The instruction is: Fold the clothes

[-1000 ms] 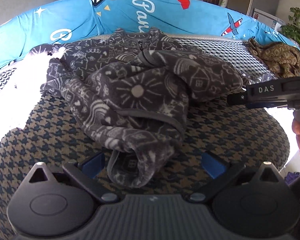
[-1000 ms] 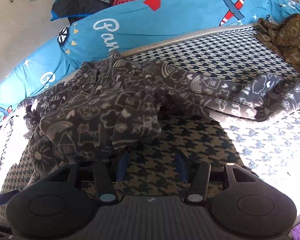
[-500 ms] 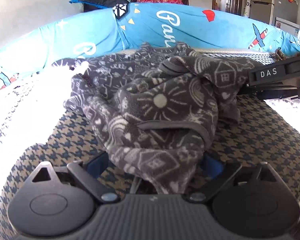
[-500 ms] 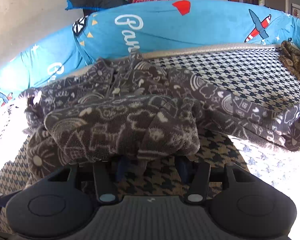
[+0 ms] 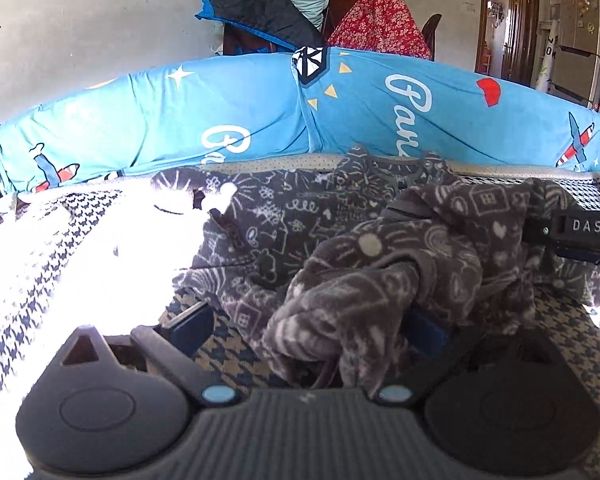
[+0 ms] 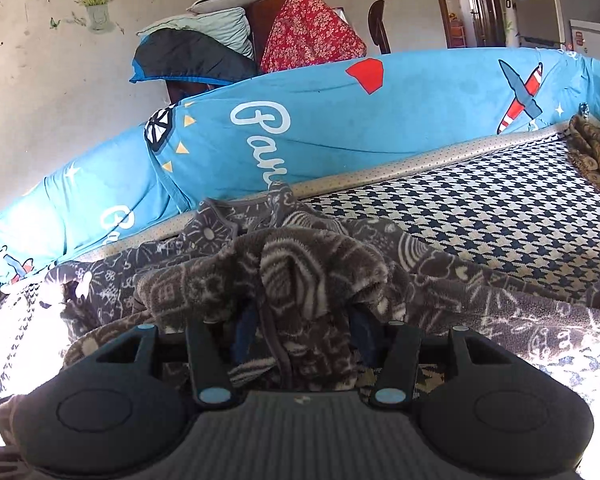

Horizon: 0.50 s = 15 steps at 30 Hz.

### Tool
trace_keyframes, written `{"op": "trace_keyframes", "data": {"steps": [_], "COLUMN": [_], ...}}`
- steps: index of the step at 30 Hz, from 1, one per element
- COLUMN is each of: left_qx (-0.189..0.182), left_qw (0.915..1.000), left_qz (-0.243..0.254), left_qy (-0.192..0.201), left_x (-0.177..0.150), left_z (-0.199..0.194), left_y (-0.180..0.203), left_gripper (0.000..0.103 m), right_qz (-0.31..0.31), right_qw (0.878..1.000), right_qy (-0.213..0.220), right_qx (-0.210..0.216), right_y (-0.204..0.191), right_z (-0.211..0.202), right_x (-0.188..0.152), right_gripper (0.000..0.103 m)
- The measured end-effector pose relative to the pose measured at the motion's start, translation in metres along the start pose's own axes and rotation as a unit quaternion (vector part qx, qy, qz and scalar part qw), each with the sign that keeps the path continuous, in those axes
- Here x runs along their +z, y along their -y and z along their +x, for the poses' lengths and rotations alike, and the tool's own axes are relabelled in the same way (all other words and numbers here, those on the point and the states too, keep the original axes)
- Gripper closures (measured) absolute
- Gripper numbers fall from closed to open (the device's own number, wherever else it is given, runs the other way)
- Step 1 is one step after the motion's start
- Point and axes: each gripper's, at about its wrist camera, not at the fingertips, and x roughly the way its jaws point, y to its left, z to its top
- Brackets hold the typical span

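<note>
Nearest the lens, the left claw (image 5: 304,330) stands with its fingers apart around a bunched hem of the grey doodle-print fleece garment (image 5: 380,264), while the right claw (image 6: 302,330) is clamped on another fold of that fleece (its blue pads barely show past the pile). The garment lies crumpled on the houndstooth sofa seat (image 6: 500,208), near the blue airplane-print cushion (image 5: 260,108). To fold cleanly, I judge both claws should hold the fleece taut and level, so no layers bunch.

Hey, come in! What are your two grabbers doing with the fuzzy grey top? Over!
Left gripper open around grey fleece top. Right gripper bunched in it, grip unclear. Nothing in the way.
</note>
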Motion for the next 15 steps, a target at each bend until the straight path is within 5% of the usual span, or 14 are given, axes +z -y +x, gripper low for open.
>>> {"op": "trace_keyframes", "data": {"steps": [15], "left_qx": [0.03], "left_qw": [0.9995], "left_qz": [-0.009], "left_qy": [-0.002], "left_x": [0.053], "left_z": [0.072], "left_y": [-0.016], "left_gripper": [0.0], "right_qz": [0.003], "right_qw": [1.0], "right_qy": [-0.005], "right_qx": [-0.014], "right_y": [0.005], "right_z": [0.041], "right_x": [0.017], "right_gripper": [0.048]}}
